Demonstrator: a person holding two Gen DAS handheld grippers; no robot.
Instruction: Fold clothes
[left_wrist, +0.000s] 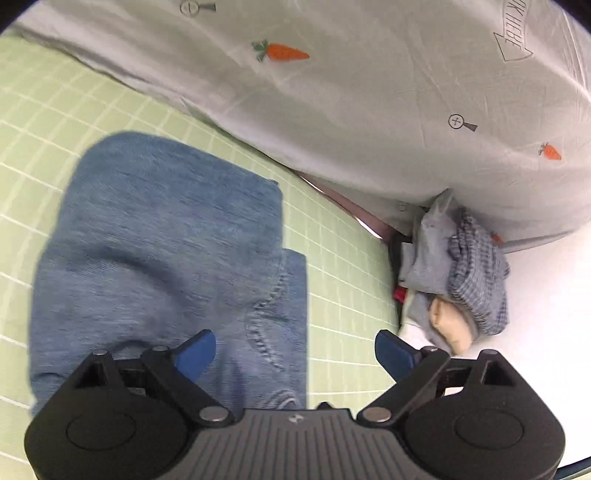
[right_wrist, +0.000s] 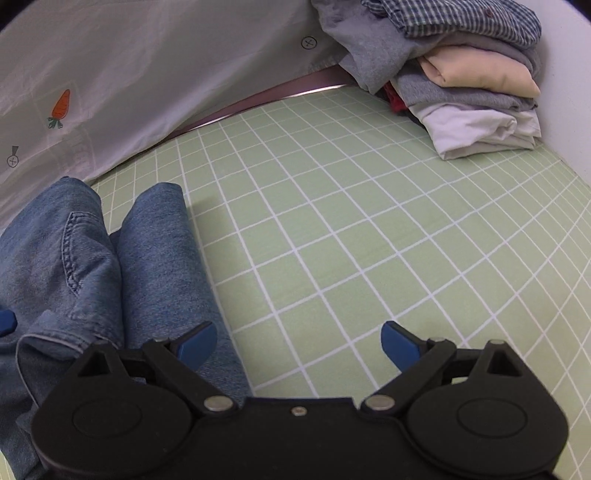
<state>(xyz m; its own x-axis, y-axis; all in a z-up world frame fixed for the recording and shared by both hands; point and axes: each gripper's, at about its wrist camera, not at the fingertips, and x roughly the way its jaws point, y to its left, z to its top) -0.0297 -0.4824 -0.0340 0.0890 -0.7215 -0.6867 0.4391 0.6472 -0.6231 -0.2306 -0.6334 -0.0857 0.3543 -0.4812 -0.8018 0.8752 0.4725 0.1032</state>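
Both tongs spread, nothing gripped. Jeans (left_wrist: 159, 258) lie directly under L tongs (left_wrist: 295, 354), long axis fwd; R tongs (right_wrist: 299, 345) offset right.

A bed with a green grid-checked sheet (right_wrist: 369, 206) carries folded blue jeans (right_wrist: 74, 266), a white carrot-print duvet (right_wrist: 129, 74) just behind the jeans, and, well apart from them, a stack of folded clothes (right_wrist: 469, 92).

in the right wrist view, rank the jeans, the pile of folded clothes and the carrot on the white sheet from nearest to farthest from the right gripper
1. jeans, beside the right gripper, at its left finger
2. carrot, far left on the white sheet
3. pile of folded clothes, far right corner

The order of 2 and 3 is uncertain.
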